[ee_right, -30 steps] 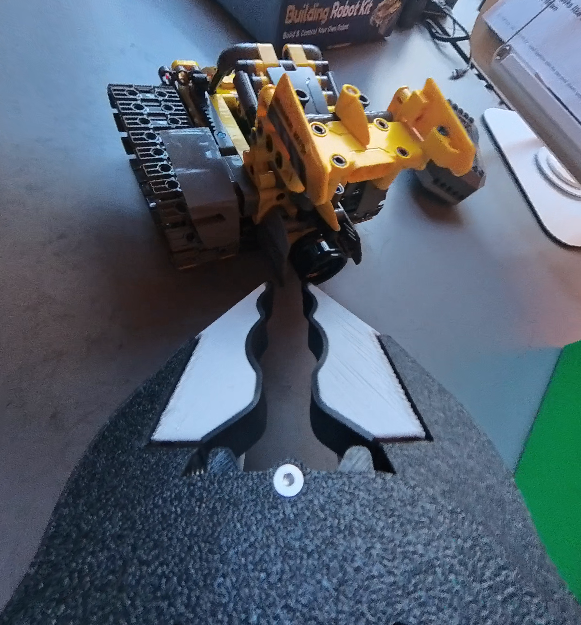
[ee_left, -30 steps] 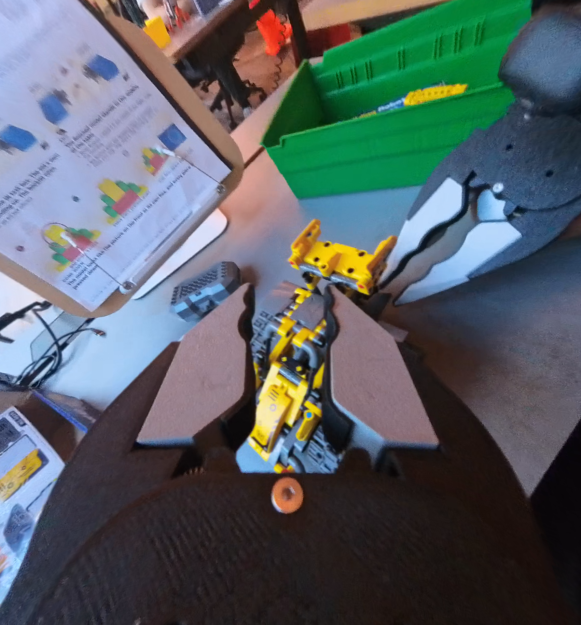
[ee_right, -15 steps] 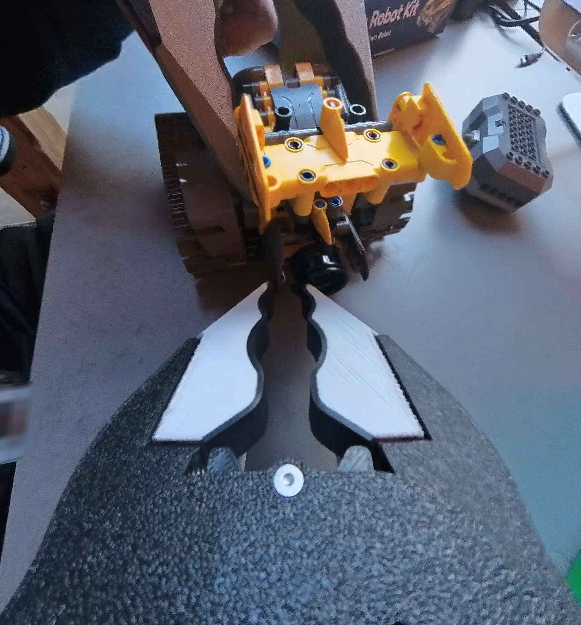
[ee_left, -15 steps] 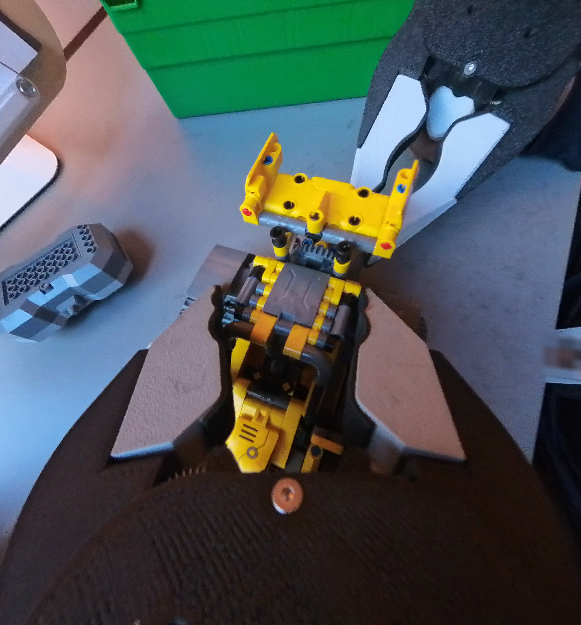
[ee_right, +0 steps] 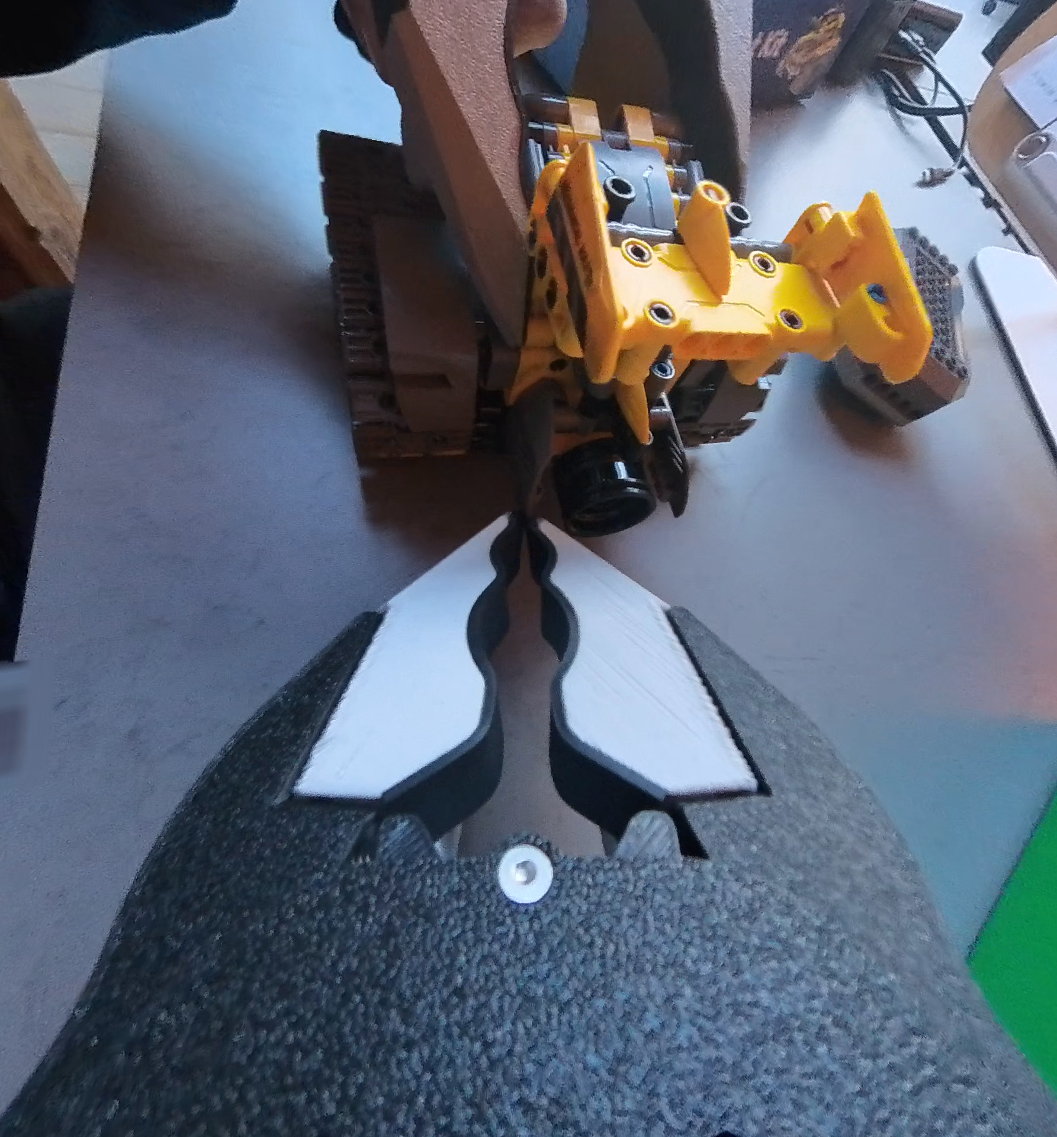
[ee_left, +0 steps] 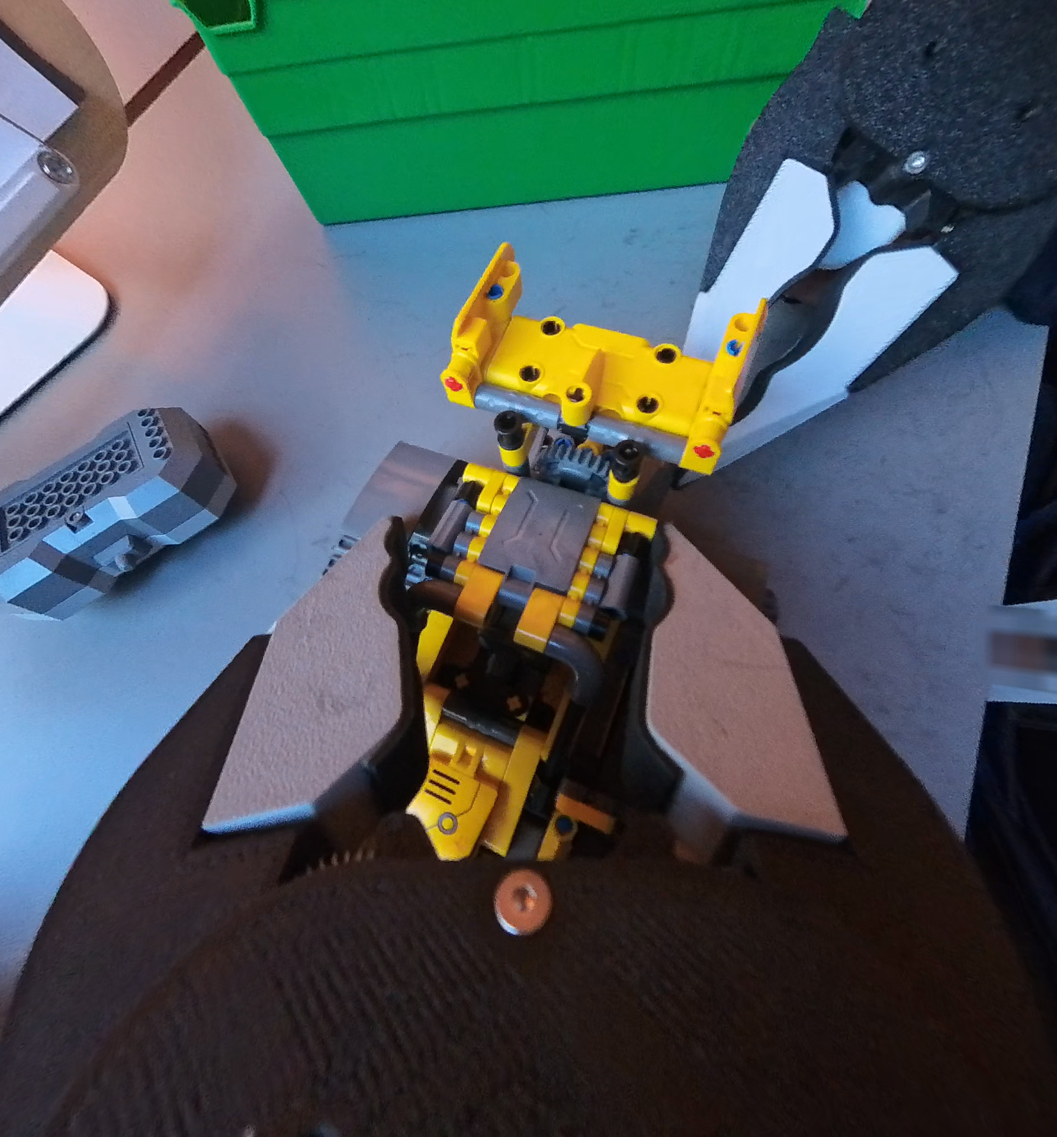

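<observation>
A yellow and black toy tracked vehicle [ee_left: 538, 554] stands on the grey table [ee_left: 206, 344], its yellow bucket [ee_left: 593, 363] raised at the front. My left gripper [ee_left: 532, 529] is shut on the vehicle's cab, one brown finger on each side. In the right wrist view its brown fingers [ee_right: 458, 172] clamp the vehicle [ee_right: 575, 258] from behind. My right gripper [ee_right: 522, 523] has its white fingertips pinched on a thin black blade part [ee_right: 529, 455] low at the vehicle's front, beside a black roller [ee_right: 606, 486]. In the left wrist view it [ee_left: 759, 381] sits behind the bucket's right end.
A grey studded block [ee_left: 95, 510] lies left of the vehicle; it also shows in the right wrist view [ee_right: 919, 344]. A green bin [ee_left: 513, 111] stands beyond. A board on a white base [ee_left: 27, 332] is at far left. A dark box [ee_right: 802, 43] and cables [ee_right: 925, 104] lie behind.
My left gripper moved forward over the cab and closed on it. My right gripper's fingers went from slightly apart to pinched on the black blade part.
</observation>
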The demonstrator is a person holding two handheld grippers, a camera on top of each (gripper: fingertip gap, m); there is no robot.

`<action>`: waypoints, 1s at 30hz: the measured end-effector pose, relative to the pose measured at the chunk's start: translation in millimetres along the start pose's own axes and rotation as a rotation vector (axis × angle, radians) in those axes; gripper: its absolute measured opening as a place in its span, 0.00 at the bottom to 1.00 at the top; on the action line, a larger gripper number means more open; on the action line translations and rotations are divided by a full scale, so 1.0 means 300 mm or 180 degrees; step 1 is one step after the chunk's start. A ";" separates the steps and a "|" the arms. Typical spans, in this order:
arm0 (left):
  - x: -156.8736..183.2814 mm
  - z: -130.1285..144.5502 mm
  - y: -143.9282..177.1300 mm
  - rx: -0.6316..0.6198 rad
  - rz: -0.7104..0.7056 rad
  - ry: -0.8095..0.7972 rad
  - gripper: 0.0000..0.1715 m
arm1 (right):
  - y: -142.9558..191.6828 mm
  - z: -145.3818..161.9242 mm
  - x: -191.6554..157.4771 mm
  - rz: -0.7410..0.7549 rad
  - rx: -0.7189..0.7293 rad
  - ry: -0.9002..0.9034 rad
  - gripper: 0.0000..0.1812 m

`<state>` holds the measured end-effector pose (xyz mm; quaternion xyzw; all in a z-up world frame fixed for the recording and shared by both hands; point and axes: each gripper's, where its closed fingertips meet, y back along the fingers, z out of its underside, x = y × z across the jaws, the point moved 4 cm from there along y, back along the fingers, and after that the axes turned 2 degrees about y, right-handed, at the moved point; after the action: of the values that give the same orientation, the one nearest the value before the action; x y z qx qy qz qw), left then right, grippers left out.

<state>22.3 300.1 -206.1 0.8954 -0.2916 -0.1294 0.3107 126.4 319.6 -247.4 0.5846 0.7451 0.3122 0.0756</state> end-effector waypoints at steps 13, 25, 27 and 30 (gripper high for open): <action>0.048 0.039 0.055 0.0031 0.0447 -0.0269 0.44 | 0.015 -0.015 0.029 -0.0341 0.0226 -0.0682 0.15; 0.067 0.071 0.095 0.0257 0.0726 -0.0531 0.44 | 0.006 -0.069 -0.052 -0.0231 0.0298 -0.0559 0.13; 0.069 0.074 0.098 0.0271 0.0758 -0.0541 0.44 | -0.002 -0.068 -0.066 -0.0259 0.0239 -0.0482 0.14; 0.072 0.074 0.097 0.0267 0.0735 -0.0551 0.44 | -0.014 -0.073 -0.071 -0.0231 0.0191 -0.0413 0.14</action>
<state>17.3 257.8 -205.9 0.8535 -0.4235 -0.1572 0.2596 119.0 291.4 -237.8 0.5781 0.7683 0.2482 0.1175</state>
